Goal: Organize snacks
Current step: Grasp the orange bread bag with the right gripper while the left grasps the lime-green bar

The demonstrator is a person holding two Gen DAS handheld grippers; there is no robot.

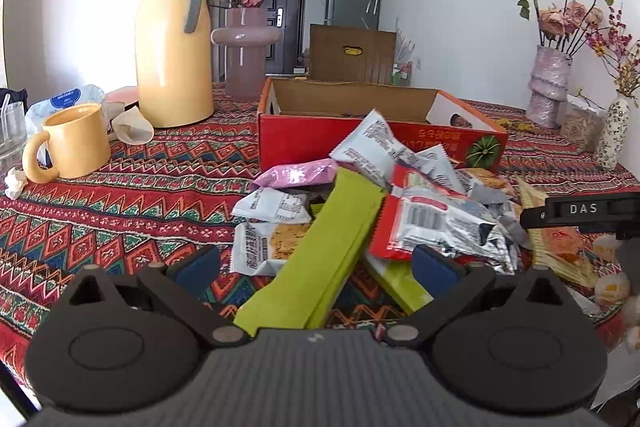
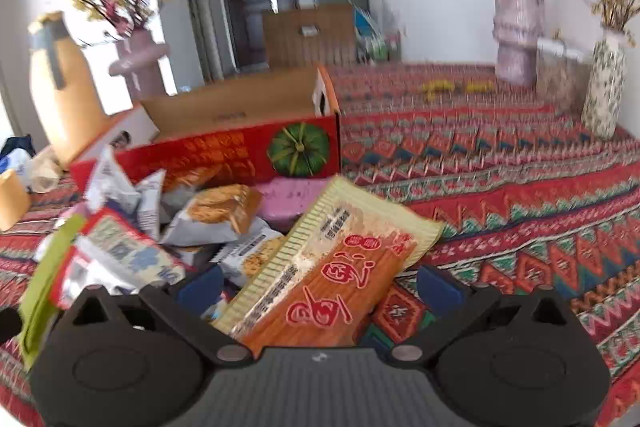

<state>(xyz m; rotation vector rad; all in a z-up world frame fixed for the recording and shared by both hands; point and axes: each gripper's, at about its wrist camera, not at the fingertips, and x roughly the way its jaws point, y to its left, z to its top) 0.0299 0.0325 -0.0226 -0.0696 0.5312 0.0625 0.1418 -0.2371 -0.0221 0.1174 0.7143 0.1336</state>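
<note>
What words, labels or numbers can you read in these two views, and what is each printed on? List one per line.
"DAS": white letters on the right gripper seen from the left wrist.
Red box: yellow print, too small to read.
Orange packet: large red stylised characters, not legible.
Silver wrappers: fine print, too small.

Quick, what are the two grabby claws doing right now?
Left gripper: open, green packet between its fingers.
Right gripper: open, orange packet between its fingers.
</note>
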